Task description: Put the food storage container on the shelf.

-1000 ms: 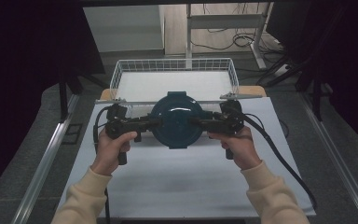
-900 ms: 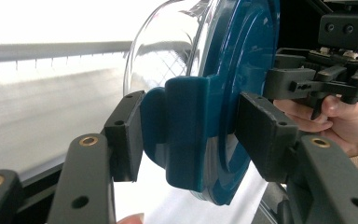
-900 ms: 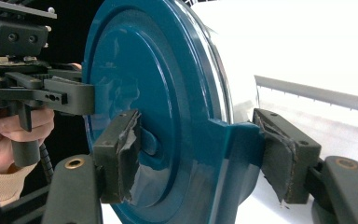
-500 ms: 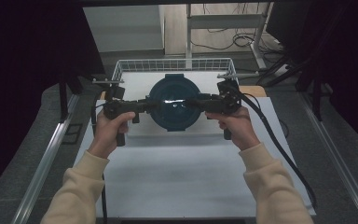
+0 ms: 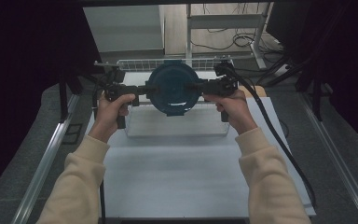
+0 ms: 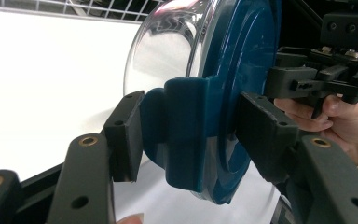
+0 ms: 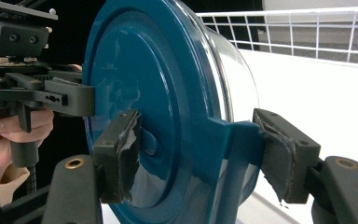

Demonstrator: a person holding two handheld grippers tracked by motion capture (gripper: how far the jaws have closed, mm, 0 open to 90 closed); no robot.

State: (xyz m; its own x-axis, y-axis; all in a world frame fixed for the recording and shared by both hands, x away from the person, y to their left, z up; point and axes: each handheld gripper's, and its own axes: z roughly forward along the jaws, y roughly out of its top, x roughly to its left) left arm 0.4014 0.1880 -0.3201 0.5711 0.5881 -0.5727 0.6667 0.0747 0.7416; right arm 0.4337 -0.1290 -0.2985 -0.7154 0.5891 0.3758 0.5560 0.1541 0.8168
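Note:
A round container [image 5: 172, 86] with a dark blue lid and a clear bowl hangs in the air over the white wire basket [image 5: 135, 64], lid towards the high camera. My left gripper [image 5: 142, 88] holds it at its left edge and my right gripper [image 5: 198, 87] at its right edge. In the left gripper view, my left gripper [image 6: 191, 140] is shut on the container's blue side clasp [image 6: 186, 130]. In the right gripper view, my right gripper [image 7: 200, 158] is clamped over the opposite clasp [image 7: 235, 149], one pad on the lid.
The wire basket stands at the far end of the white table sheet [image 5: 177, 177], its mesh wall [image 7: 307, 32] behind the container. Metal rails [image 5: 46, 158] run along both sides of the table. Black cables [image 5: 275, 135] trail from the right gripper across the sheet.
Both hands have carried the container up and away from the person, from above the sheet to above the wire basket. The grip on both sides is unchanged.

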